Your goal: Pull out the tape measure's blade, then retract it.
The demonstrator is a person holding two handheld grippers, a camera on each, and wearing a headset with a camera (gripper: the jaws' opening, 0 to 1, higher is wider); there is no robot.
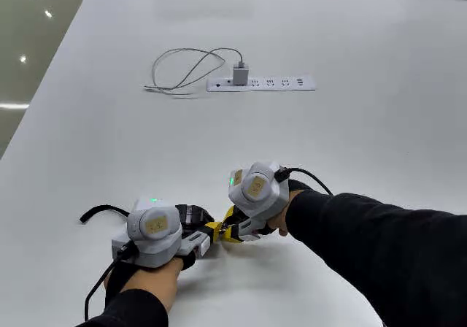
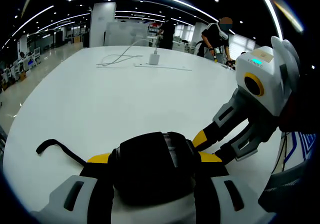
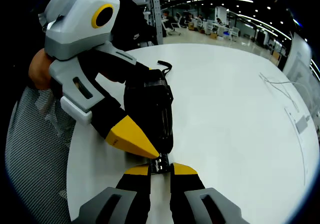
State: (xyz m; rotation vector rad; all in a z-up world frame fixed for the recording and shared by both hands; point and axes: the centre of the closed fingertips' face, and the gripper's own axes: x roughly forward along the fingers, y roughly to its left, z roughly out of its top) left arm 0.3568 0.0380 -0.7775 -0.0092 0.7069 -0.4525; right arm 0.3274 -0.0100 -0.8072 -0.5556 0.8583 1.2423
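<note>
Left gripper view: the left claw (image 2: pixel 155 159) is clamped around the black tape measure (image 2: pixel 150 171), low on the white worktop (image 2: pixel 100 99). In the right gripper view, the right claw (image 3: pixel 160 169) is pinched narrow on the blade tip (image 3: pixel 160 160) at the case's mouth. A power strip (image 1: pixel 261 83) lies well apart.

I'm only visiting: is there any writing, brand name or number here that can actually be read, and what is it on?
No text here can be read.
Yellow sticker on top of the left gripper: marks too small to read.
Yellow sticker on top of the right gripper: too small to read.
Power strip: tiny marks by the sockets, unreadable.
Tape measure: no legible label.
</note>
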